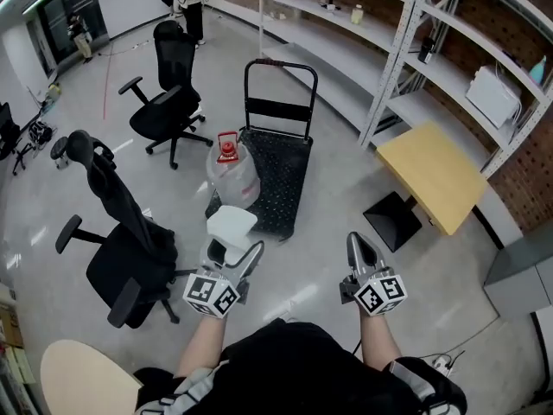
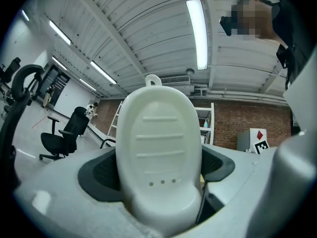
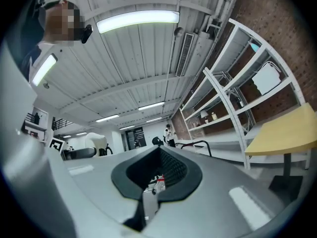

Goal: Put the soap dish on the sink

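While I carry the soap dish (image 1: 232,223) in my left gripper (image 1: 235,256), I judge that the task is in its carrying step: the dish is off any surface and not yet put down. No sink shows in any view, so I cannot say where it stands. The left jaws are pressed on the white dish from both sides. In the left gripper view it fills the middle of the frame, upright between the dark pads (image 2: 101,175), with its ribbed face toward the camera. My right gripper (image 1: 358,245) has its jaws together and nothing between them. Both forearms reach forward from the bottom centre of the head view, side by side, and both tools tilt upward, because their cameras see mostly ceiling lights. Above them in the frame is a black cart (image 1: 281,175) with a water jug (image 1: 232,169) at its left edge. The next move, I think, calls for finding the sink first, then bringing the dish level over it before I loosen the grip
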Demonstrator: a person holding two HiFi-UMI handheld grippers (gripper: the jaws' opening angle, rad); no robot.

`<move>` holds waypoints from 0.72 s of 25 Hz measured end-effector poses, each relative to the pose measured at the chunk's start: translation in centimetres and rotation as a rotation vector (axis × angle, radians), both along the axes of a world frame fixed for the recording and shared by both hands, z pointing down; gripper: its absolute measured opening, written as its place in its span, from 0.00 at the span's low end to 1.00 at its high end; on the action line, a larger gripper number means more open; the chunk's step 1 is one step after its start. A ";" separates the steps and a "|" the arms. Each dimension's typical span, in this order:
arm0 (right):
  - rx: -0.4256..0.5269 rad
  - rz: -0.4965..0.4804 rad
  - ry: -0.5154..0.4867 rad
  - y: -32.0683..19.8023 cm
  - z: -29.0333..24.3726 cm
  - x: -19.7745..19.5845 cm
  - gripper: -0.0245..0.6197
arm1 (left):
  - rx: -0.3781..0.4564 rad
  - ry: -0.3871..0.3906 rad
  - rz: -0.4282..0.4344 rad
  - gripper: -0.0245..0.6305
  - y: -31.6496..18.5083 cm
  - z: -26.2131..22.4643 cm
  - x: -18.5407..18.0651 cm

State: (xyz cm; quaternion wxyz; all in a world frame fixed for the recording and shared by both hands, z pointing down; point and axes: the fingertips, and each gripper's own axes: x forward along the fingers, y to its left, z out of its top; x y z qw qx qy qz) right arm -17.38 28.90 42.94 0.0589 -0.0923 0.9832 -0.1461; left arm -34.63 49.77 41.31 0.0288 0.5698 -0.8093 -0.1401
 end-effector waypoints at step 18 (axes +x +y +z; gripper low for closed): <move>0.002 0.291 0.019 -3.2 -0.1 8.7 0.05 | 0.000 0.034 0.262 0.73 -8.2 1.4 2.9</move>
